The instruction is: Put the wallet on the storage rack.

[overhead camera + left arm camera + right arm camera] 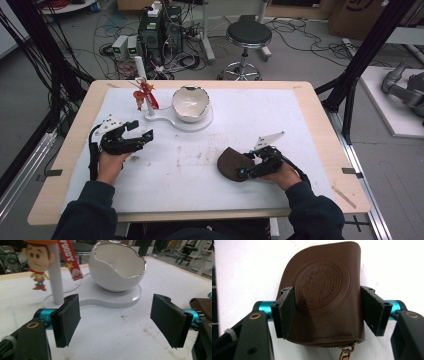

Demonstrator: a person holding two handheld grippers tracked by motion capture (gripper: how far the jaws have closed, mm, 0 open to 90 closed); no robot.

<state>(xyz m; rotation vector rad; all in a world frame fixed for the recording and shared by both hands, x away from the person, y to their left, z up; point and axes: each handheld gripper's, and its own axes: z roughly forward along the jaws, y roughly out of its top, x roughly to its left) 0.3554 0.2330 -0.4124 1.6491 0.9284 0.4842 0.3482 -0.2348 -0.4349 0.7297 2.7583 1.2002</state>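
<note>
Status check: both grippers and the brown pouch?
Left gripper open, empty, facing eggshell bowl. Right gripper straddles brown pouch on the mat; grip cannot be confirmed. Nothing blocking; figurine hangs on its post beside the bowl.

Overhead forward-down view of table [300, 105]; two low claw-mounted cameras, one sharing the eggshell bowl [190, 103].

Stool [248, 36], cables [310, 42], grey floor [300, 65]
</note>
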